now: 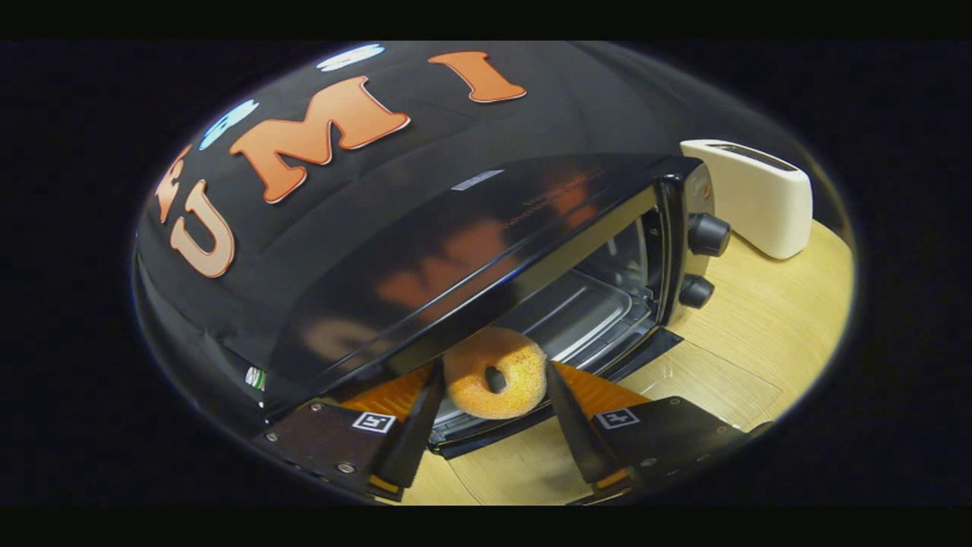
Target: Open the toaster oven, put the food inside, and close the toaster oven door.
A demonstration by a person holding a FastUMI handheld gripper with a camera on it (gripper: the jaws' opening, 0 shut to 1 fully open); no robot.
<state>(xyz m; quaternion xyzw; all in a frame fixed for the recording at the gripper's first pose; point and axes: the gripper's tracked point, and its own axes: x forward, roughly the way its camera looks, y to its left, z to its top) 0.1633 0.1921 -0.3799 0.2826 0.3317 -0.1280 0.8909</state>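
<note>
The hand-held gripper (493,395) is clasping a sugar-dusted golden ring doughnut (495,372) between both fingers, at the mouth of the glossy black toaster oven (471,243). Its glass door (638,353) is lying open over the pale wooden tabletop (759,319), so opening looks done. Setting the doughnut on the metal tray (585,311) and closing are remaining.

Gripper-mounted, close, facing toaster oven (486,251).
</note>
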